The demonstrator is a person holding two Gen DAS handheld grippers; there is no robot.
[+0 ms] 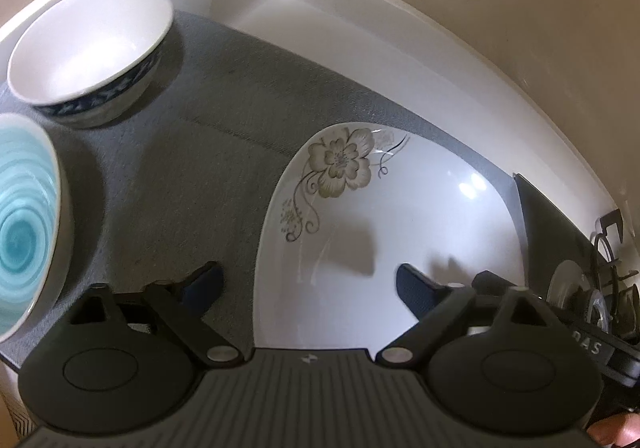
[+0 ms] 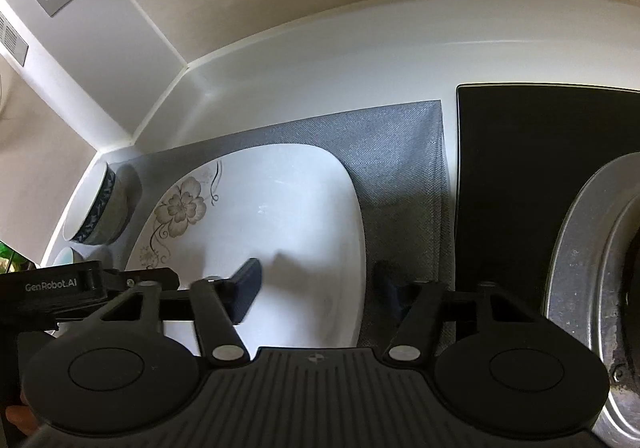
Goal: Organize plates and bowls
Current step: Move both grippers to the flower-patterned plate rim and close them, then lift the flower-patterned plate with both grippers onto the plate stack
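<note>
Both grippers, left and right, gape wide astride the floral plate: glossy, probably slippery, breakable; grip its rim.

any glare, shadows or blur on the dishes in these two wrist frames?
Left wrist: small glare spots on the white square floral plate, finger shadows across its middle, soft blur on the white bowl with the blue patterned band; strong fisheye bending at the grey mat edge. Right wrist: dim, the left finger casts a shadow on the plate; black cooktop nearly featureless.
</note>
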